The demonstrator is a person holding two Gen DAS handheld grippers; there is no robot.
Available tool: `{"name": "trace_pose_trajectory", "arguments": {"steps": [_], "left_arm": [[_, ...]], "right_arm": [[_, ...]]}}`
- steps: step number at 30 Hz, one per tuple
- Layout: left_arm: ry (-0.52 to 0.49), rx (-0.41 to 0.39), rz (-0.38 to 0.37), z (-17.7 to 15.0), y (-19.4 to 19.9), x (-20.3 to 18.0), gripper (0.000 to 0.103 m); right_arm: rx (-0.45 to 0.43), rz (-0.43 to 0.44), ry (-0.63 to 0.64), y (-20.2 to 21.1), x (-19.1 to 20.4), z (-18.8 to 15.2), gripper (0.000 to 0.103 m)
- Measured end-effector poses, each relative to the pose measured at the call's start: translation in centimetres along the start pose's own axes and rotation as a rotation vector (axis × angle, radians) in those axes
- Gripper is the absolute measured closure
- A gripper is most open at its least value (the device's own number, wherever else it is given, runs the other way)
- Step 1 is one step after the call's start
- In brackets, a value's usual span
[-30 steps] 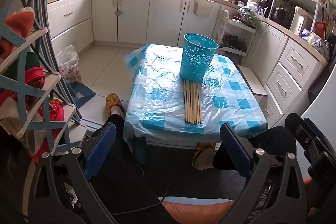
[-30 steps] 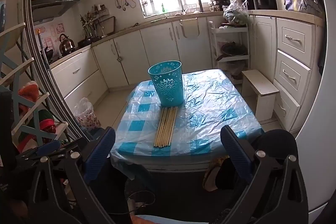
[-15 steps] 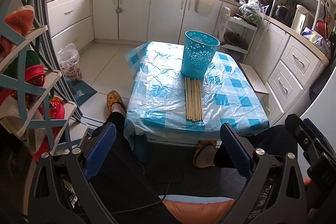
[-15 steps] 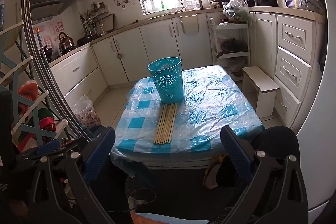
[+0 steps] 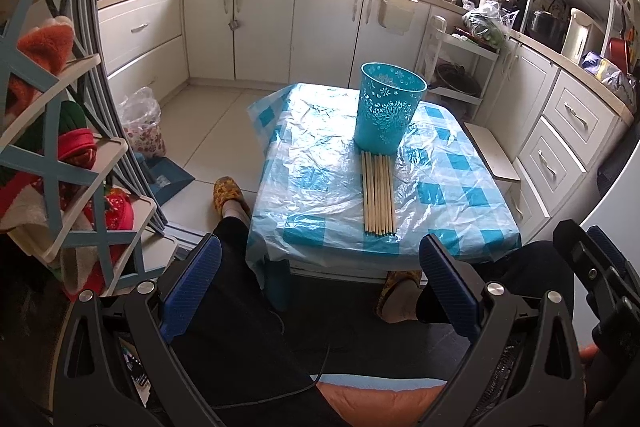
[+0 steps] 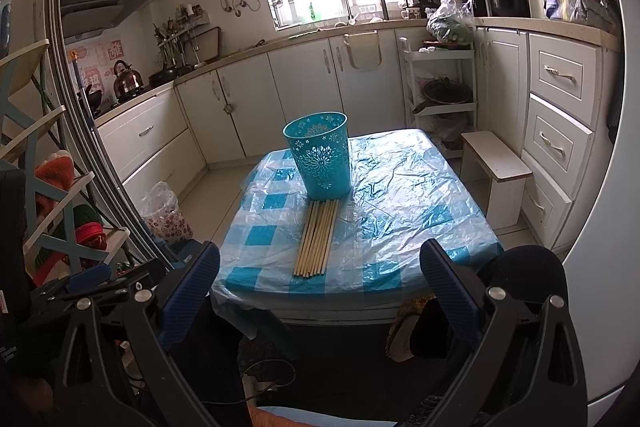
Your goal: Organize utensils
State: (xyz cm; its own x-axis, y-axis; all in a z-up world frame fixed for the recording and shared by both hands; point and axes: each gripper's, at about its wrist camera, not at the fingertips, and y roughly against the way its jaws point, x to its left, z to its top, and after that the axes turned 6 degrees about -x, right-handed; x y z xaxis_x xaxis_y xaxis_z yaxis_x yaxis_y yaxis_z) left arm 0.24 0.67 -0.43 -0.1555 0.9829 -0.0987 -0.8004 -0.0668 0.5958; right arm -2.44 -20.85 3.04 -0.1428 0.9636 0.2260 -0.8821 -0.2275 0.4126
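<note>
Several wooden chopsticks [image 5: 378, 193] [image 6: 317, 237] lie side by side on a low table [image 5: 320, 195] [image 6: 400, 211] covered with blue-checked plastic. Their far ends touch a teal perforated cup [image 5: 390, 107] [image 6: 320, 155] standing upright behind them. My left gripper [image 5: 318, 267] is open, held well short of the table's near edge, above the person's lap. My right gripper [image 6: 320, 275] is also open with nothing between its blue pads, back from the table edge.
A shelf rack [image 5: 60, 147] with red and green items stands close on the left. White cabinets [image 6: 560, 107] line the right, with a small white stool [image 6: 496, 167] beside the table. The person's knees and slippered feet [image 5: 226, 193] sit under the near edge.
Both cameras have tilted up slightly and drifted; the table, cup and chopsticks look a little nearer in the left view. Neither gripper has changed its opening.
</note>
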Motion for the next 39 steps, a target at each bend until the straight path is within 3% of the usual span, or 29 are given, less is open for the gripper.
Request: {"name": "trace_pose_trajectory", "arguments": {"steps": [39], "left_arm": [[-0.016, -0.043, 0.041, 0.2, 1.3, -0.2, 0.008]], "right_arm": [[-0.009, 0.013, 0.039, 0.9, 1.3, -0.1, 0.007]]}}
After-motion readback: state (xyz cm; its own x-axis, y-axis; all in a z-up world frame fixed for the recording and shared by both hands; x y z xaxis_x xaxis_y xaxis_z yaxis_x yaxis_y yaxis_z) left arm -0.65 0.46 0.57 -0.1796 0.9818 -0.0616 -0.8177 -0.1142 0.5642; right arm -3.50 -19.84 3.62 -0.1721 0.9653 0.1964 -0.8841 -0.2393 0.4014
